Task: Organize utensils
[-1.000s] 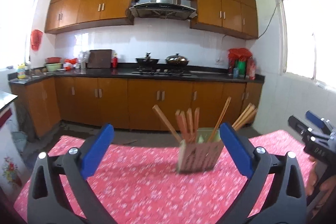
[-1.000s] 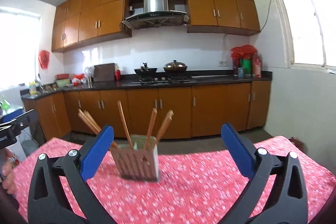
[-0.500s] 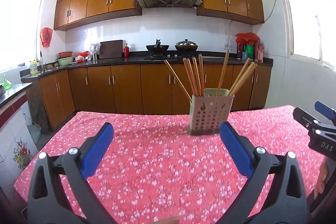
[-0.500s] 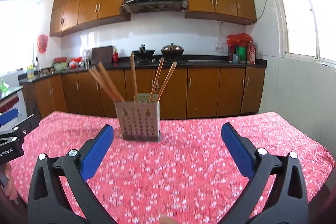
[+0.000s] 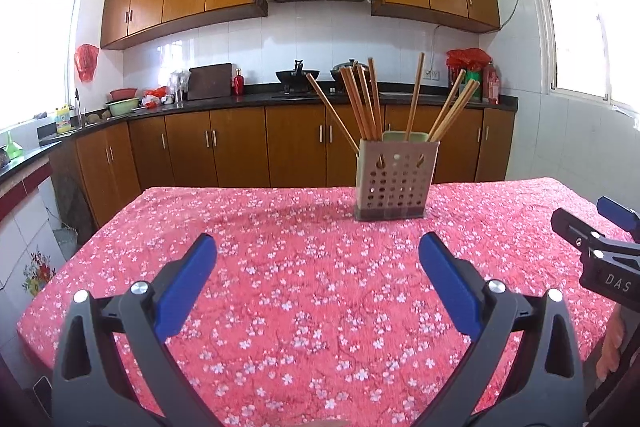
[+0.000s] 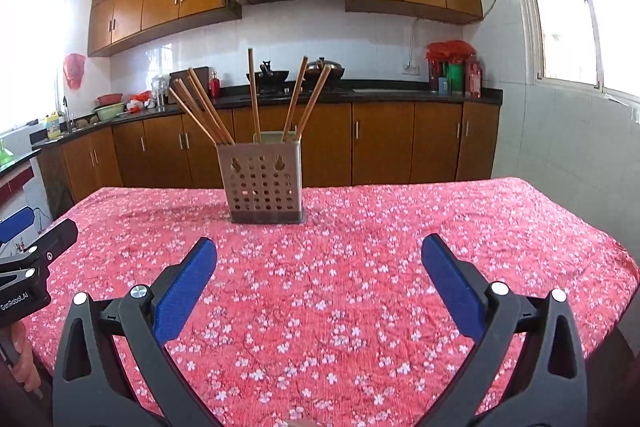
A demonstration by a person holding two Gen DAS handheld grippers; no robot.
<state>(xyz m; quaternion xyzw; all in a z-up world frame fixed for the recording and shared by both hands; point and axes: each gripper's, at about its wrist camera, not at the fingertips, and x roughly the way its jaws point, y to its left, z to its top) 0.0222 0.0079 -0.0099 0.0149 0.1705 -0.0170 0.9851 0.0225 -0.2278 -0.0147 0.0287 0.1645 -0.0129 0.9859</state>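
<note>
A beige perforated utensil holder [image 5: 394, 179] [image 6: 265, 179] stands upright toward the far side of the table, on the red flowered cloth [image 5: 312, 291] [image 6: 340, 291]. Several wooden chopsticks [image 5: 362, 103] [image 6: 208, 111] lean out of it in different directions. My left gripper [image 5: 318, 255] hangs open over the near part of the table, nothing between its blue pads. My right gripper [image 6: 319, 257] is likewise open and holds nothing. Each gripper shows at the edge of the other's view, the right gripper [image 5: 600, 247] at the right edge and the left gripper [image 6: 28, 259] at the left edge.
Behind the table runs a kitchen counter [image 5: 280, 99] with a stove, pots [image 6: 324, 67], bottles and bowls, over wooden cabinets. A window [image 6: 580, 7] is on the right wall. The person's hand [image 5: 612, 347] holds the right gripper's handle.
Both cameras have tilted downward and steadied: the holder and table have risen in view and more of the cloth shows. The holder has not moved. Both grippers stay open.
</note>
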